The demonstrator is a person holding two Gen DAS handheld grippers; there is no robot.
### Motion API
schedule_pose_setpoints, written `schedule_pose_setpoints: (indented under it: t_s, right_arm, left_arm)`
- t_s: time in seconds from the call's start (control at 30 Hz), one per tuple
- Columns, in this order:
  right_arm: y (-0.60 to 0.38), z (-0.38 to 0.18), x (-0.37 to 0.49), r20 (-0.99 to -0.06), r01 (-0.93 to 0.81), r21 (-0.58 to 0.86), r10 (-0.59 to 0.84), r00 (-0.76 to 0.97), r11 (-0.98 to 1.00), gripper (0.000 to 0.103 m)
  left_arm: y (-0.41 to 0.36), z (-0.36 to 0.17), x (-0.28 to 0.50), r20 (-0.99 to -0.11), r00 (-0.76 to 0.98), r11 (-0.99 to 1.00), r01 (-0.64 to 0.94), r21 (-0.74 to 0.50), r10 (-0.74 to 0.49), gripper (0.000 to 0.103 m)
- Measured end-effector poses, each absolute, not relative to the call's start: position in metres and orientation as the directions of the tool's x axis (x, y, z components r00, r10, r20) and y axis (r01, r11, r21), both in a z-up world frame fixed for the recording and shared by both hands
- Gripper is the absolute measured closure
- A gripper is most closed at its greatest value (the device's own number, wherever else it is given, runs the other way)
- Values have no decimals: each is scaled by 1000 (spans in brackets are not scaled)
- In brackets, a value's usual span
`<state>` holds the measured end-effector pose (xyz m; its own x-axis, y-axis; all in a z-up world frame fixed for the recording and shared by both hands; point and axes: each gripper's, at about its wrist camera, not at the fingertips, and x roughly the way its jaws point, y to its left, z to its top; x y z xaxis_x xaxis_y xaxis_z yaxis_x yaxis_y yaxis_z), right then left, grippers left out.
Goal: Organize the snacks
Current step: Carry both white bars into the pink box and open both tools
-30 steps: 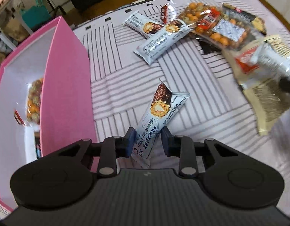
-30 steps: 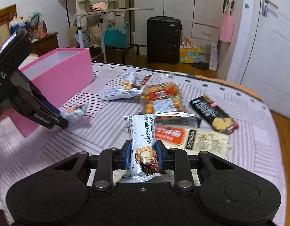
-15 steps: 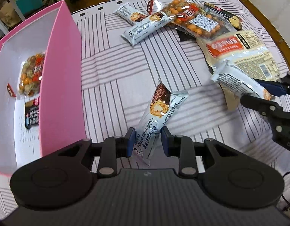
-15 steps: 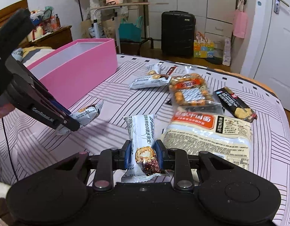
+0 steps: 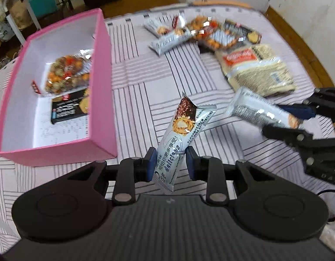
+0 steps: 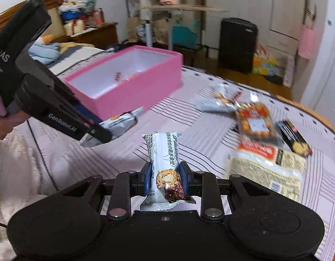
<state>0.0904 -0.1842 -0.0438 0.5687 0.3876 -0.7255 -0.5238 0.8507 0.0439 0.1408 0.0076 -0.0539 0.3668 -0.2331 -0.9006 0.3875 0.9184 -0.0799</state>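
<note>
My left gripper (image 5: 170, 163) is shut on a silver-blue snack bar (image 5: 180, 137), held above the striped bedcover just right of the pink box (image 5: 102, 69). Inside the box lie a bag of mixed nuts (image 5: 66, 74) and a dark cracker pack (image 5: 69, 106). My right gripper (image 6: 165, 179) is shut on a second bar of the same kind (image 6: 165, 163), which stands upright between the pads. In the left wrist view the right gripper (image 5: 297, 119) comes in from the right with its bar (image 5: 258, 111). The right wrist view has the left gripper (image 6: 98, 132) at the left, near the pink box (image 6: 132, 82).
On the bedcover lie two more silver bars (image 5: 167, 39), a nut bag (image 5: 211, 34), a dark cracker pack (image 6: 295, 139) and a large beige bag (image 5: 258, 69). A hand (image 6: 2, 121) holds the left gripper. A suitcase (image 6: 237, 43) and furniture stand beyond the bed.
Both grippers have risen and moved toward the pink box with their bars still held. More of the box's inside now shows in the left wrist view.
</note>
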Motion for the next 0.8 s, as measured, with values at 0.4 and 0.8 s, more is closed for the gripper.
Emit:
schedule_pose_setpoints:
  t_s: [0.4, 0.8]
  right_arm:
    - [-124, -3, 105, -669, -646, 17, 489, 559, 763, 71]
    - [-28, -10, 180, -658, -788, -93, 556, 508, 609, 71]
  left_arm:
    - [81, 3, 130, -845, 498, 963, 258, -72, -197, 75]
    - [161, -12, 192, -809, 583, 996, 16, -83, -77, 75]
